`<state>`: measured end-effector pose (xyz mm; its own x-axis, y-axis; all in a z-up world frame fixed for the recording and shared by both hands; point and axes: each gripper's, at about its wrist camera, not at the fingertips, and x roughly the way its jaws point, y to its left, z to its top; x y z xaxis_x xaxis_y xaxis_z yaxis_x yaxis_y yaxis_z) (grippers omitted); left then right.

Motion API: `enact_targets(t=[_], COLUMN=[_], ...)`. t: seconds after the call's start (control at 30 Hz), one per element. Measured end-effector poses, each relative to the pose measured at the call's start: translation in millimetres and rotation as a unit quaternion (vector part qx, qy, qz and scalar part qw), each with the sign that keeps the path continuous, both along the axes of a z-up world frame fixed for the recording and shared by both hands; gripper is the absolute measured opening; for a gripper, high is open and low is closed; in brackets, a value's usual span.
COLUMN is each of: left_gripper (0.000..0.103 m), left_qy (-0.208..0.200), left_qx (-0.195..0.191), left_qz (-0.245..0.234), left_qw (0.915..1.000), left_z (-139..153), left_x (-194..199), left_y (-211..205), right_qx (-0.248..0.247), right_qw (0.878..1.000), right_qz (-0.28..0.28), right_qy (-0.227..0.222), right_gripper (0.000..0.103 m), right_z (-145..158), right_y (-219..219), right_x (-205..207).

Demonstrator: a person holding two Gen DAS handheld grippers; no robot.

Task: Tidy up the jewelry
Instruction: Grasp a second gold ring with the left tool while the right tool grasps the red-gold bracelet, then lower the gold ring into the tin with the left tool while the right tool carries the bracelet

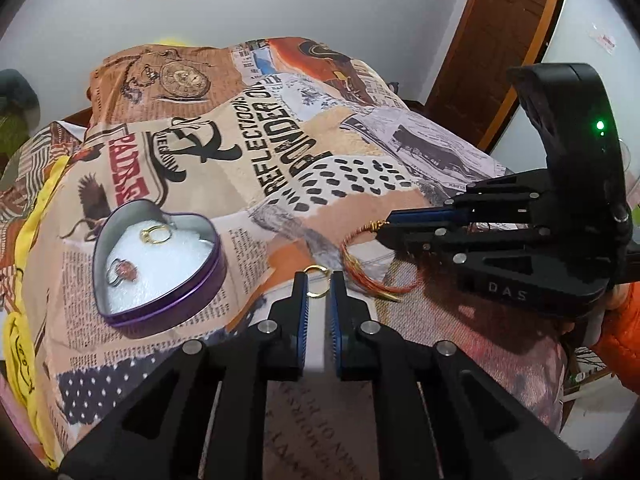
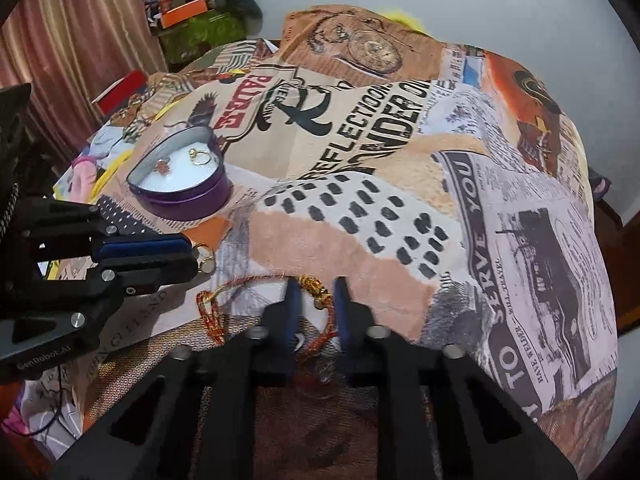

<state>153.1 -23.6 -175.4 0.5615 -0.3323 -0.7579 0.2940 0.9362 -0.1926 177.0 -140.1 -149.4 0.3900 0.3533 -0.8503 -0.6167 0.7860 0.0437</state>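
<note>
A purple heart-shaped tin (image 1: 168,304) (image 2: 192,200) lined with white foam lies on the printed cloth. It holds a gold ring (image 1: 157,234) (image 2: 201,156) and a red-stone ring (image 1: 122,272) (image 2: 162,166). My left gripper (image 1: 319,280) (image 2: 199,258) has its jaws a little apart around a gold ring (image 1: 318,282) (image 2: 206,258) lying on the cloth. My right gripper (image 2: 316,288) (image 1: 386,226) is open, its jaws either side of the gold bead of a red-and-gold cord bracelet (image 2: 316,286) (image 1: 360,268) that lies on the cloth.
The printed collage cloth (image 1: 320,168) (image 2: 400,200) covers a raised, uneven surface. A wooden door (image 1: 500,40) stands at the right. Curtains (image 2: 80,40) and a cluttered shelf (image 2: 192,12) are at the back left. Yellow fabric (image 1: 24,320) hangs at the left edge.
</note>
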Motion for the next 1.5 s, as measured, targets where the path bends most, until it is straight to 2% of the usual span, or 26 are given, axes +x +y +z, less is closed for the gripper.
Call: enact_targets(t=[0.2,0.37,0.5,0.73,0.77,0.8,1.03,1.5], left_gripper=[0.026,0.03,0.03,0.029,0.027,0.02,0.02,0.02], left_qy=[-0.006,-0.004,0.009,0.007,0.005,0.003,-0.006,-0.069], left_qx=[0.003,0.015,0.016,0.014,0.015,0.017,0.018,0.013], left_qz=[0.013,0.003,0.005,0.013,0.014,0.015,0.017,0.065], left_qw=[0.9999,0.9999,0.9998,0.9998,0.9998,0.9997,0.9997,0.9954], left_z=[3,2,-6,-13,-13,-13,-8,44], left_x=[-5,-1,10,16,15,14,3,-24], left_y=[7,-1,-7,-13,-13,-13,-14,23], right_qx=[0.018,0.044,0.057,0.062,0.064,0.067,0.081,0.096], right_qw=[1.0,0.999,0.997,0.996,0.996,0.996,0.994,0.991], right_qz=[-0.007,-0.031,-0.042,-0.047,-0.048,-0.049,-0.058,-0.049], right_qy=[-0.001,-0.01,-0.024,-0.041,-0.041,-0.041,-0.046,-0.074], right_gripper=[0.006,0.006,0.006,0.006,0.006,0.006,0.006,0.006], right_z=[2,11,22,32,32,33,42,68], right_y=[-4,-14,-19,-22,-23,-23,-24,-6], right_x=[1,3,3,0,0,0,-3,-18])
